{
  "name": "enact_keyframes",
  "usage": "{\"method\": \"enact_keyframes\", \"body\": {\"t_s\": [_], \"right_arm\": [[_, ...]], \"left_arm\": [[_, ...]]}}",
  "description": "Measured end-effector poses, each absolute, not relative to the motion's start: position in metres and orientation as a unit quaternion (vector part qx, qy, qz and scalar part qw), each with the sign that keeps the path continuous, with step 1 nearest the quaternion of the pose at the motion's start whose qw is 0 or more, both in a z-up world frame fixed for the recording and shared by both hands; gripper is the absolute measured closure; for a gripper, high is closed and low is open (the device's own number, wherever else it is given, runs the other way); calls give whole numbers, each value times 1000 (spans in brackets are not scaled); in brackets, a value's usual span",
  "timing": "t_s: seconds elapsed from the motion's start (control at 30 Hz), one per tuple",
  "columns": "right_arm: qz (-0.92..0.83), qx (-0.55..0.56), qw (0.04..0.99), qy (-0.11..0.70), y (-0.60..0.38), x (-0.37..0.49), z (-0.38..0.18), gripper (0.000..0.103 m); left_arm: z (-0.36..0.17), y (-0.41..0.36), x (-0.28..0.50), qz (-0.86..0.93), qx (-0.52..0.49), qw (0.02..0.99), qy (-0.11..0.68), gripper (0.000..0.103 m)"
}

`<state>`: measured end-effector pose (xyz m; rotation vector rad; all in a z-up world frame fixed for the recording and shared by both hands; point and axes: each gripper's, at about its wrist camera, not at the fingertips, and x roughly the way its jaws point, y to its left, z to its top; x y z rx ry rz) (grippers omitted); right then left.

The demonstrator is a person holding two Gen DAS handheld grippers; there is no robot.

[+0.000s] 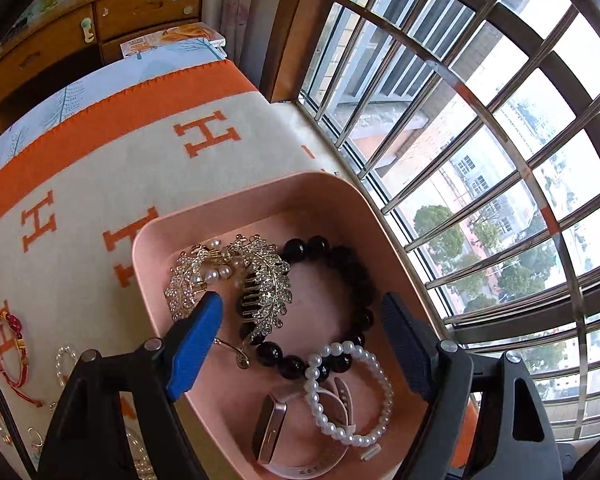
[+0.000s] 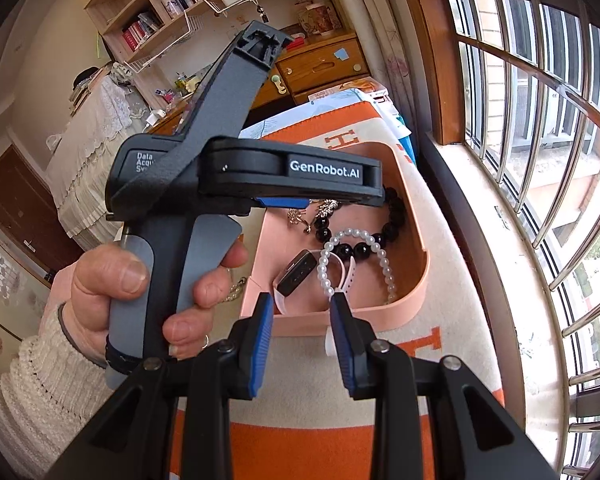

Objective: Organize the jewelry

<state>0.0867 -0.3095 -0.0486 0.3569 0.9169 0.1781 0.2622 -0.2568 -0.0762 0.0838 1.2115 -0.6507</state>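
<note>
A pink tray [image 1: 188, 216] is set on an orange-and-cream blanket [image 1: 112, 152] beside a barred window [image 1: 480, 140], apparently as the collecting spot for jewelry. Already inside are a rhinestone leaf hair clip [image 1: 260, 280], a black bead bracelet [image 1: 340, 308], a pearl bracelet [image 1: 348, 392] and a pink-strapped smartwatch [image 1: 284, 432], the pearl loop overlapping the beads and the watch. The left gripper [image 1: 300, 308] is held over the tray w/ tongs wide apart and nothing between them, one blue finger [image 1: 198, 340] just beside the clip, prob. to keep clear of what lies there. The right gripper [image 2: 302, 300] is held near the tray's front wall, tongs partly apart, nothing clamped. Approx. half the job seems done: a red cord bracelet [image 1: 10, 344] and other small pieces are left on the blanket, well apart from the tray.
</note>
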Motion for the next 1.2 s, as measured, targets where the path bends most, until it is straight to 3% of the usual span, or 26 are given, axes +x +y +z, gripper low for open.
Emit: {"method": "enact_keyframes", "body": {"t_s": [0.53, 1.2], "right_arm": [[100, 164, 879, 436, -295, 88, -45, 73], [163, 95, 873, 451, -220, 117, -22, 73]], "left_arm": [[-27, -189, 204, -282, 29, 823, 492, 24], [-1, 73, 169, -35, 6, 885, 463, 24]]}}
